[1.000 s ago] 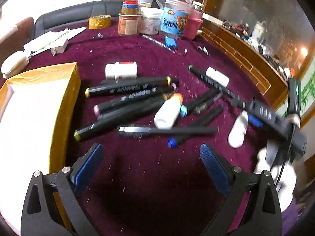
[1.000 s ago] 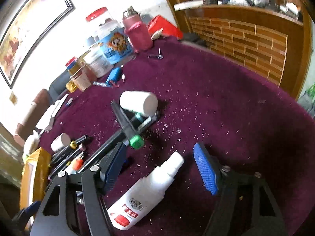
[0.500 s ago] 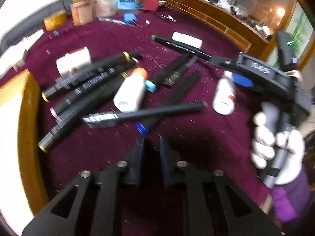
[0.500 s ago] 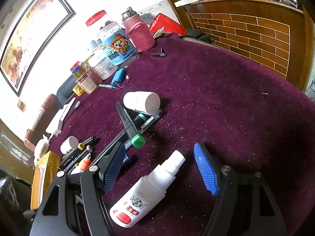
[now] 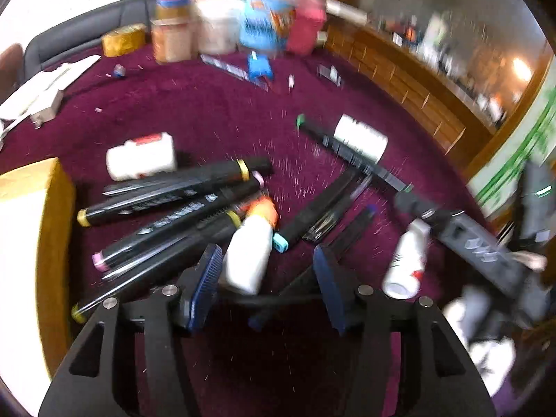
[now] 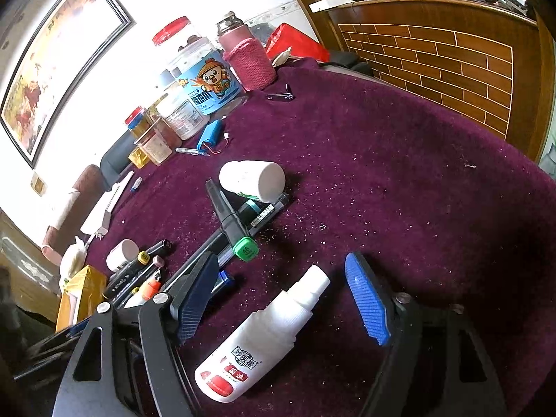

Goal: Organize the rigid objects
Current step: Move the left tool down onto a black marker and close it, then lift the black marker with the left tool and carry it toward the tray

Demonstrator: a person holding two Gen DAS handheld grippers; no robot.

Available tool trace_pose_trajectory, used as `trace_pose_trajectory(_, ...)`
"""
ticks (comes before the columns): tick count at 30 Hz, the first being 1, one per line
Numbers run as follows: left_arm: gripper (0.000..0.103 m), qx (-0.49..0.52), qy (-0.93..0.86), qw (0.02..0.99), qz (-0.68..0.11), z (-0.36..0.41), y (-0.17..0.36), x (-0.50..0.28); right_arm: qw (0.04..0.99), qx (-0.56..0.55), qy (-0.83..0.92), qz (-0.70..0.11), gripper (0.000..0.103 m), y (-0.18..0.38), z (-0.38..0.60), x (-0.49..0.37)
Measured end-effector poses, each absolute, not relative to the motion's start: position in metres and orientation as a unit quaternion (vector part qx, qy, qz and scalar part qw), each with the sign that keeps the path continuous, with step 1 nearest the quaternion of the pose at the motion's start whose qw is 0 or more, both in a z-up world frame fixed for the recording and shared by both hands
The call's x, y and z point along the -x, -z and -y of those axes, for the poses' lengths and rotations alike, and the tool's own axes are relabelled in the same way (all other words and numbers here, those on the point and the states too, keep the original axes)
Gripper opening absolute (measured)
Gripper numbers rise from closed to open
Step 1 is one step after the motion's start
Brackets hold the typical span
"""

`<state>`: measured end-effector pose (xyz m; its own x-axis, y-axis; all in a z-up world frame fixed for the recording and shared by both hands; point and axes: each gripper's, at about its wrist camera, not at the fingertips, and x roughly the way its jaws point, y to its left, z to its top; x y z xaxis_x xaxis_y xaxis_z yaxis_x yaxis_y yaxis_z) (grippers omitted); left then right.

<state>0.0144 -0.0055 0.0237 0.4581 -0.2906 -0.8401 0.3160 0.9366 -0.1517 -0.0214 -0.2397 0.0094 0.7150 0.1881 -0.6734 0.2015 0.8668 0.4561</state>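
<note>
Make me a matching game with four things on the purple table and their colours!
Things:
1. box
2. spray bottle
3. finger pads
4. jar lid

Colours:
A. blue
B. red
C. yellow
D. white

Pairs: 1-C, 2-D, 3-A, 4-B
</note>
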Motion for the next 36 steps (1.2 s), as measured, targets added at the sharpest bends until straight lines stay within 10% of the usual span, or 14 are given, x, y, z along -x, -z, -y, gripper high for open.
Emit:
trace_pose_trajectory(5,0.011,-0.013,0.229,0.843,-0.487,0.003,-0.023,0.013,0.89,-0.257,0.004,-0.378,0.071,-0.009,0.239,0.021)
trace_pose_trajectory(16,0.013,0.106,0.21,0.827,-0.51,-0.064,-0.028,0.055,0.889,-0.258,0.003,-0.377,0.072,-0.009,0.24,0.022)
trace_pose_trajectory(28,0.053,-0.005,0.148,0.854,-0.499,0.003,-0.015,0.045,0.89,-0.256,0.003,-0.377,0.074,-0.009,0.239,0.021)
trace_pose_trajectory(33,0.009,-0.027,0.166,0.855,-0.49,-0.02,-0.017,0.057,0.89,-0.256,0.003,-0.376,0.074,-0.008,0.237,0.02)
trace_pose_trajectory(36,0.006,0.0,0.155,0.85,-0.503,-0.048,-0.016,0.057,0.89,-0.256,0.003,-0.376,0.074,-0.008,0.238,0.021)
